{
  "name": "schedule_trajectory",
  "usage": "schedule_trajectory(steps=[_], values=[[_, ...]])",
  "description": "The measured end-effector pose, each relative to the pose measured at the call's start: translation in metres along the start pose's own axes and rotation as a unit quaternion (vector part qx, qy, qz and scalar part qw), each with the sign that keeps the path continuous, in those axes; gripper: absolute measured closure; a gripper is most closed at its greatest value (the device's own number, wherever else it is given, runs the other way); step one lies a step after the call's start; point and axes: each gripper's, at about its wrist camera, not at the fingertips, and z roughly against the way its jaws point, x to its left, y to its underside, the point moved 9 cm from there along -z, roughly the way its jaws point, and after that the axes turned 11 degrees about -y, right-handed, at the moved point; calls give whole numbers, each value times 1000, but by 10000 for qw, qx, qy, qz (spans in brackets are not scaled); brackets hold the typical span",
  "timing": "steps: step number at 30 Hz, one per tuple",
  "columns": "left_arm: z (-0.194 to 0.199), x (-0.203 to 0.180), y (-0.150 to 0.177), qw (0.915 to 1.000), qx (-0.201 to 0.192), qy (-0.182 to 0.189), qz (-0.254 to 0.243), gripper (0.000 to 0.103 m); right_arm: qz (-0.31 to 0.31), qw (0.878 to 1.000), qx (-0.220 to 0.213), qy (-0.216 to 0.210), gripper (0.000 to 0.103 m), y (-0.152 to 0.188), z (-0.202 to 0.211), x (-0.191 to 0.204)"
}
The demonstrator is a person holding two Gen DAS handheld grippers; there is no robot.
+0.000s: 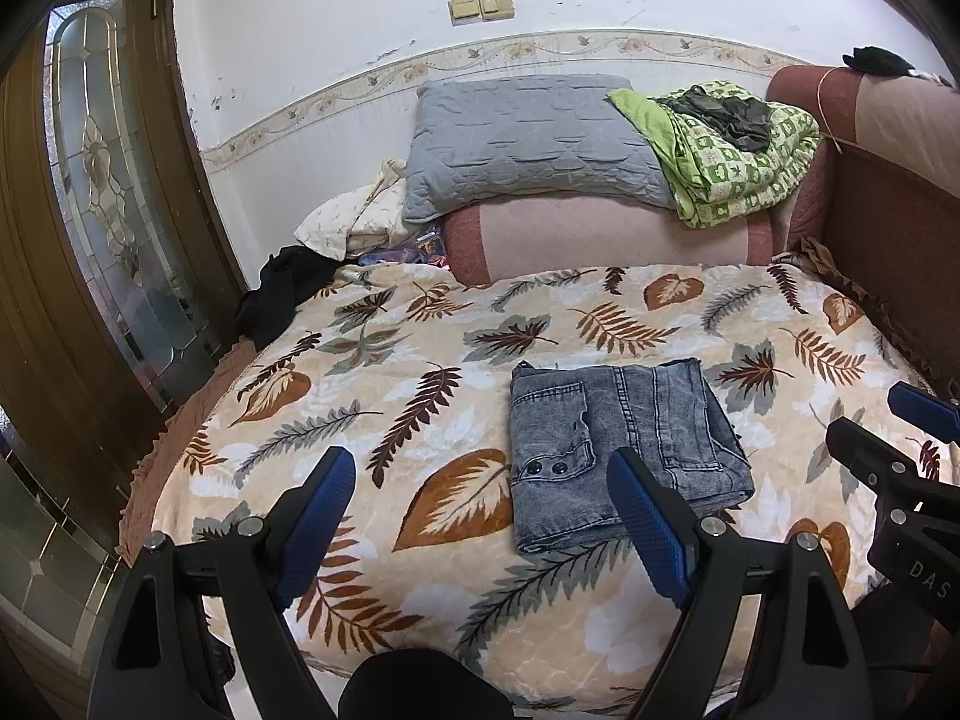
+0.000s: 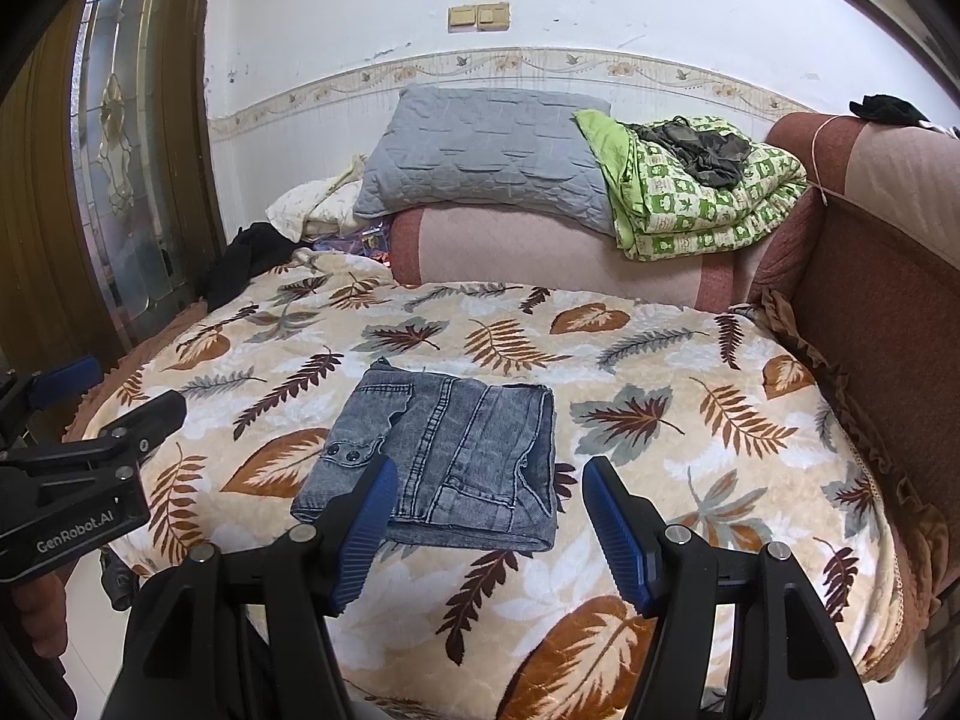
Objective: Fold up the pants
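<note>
Grey washed denim pants lie folded into a compact rectangle on the leaf-patterned blanket; the same pants sit mid-bed in the right wrist view. My left gripper hovers over the bed's near edge, open, nothing between its blue pads; the pants lie just beyond its right finger. My right gripper is open too, held above the near end of the pants without touching them. Each gripper shows at the edge of the other's view: the right gripper, the left gripper.
At the head of the bed lie a grey quilted pillow, a green patterned quilt and a pink bolster. A brown sofa arm borders the right side. A glass-panelled door stands left. Dark clothing is heaped at the bed's far left corner.
</note>
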Motion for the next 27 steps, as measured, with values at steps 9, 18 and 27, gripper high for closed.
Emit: schedule_trajectory(steps=[9, 18, 27], values=[[0, 0, 0, 10000, 7, 8, -1, 17, 10, 10000, -22, 9, 35, 0, 2, 1], [3, -1, 3, 10000, 12, 2, 14, 17, 7, 10000, -25, 10, 35, 1, 3, 1], [3, 1, 5, 10000, 34, 1, 19, 17, 2, 10000, -24, 9, 35, 1, 4, 2]])
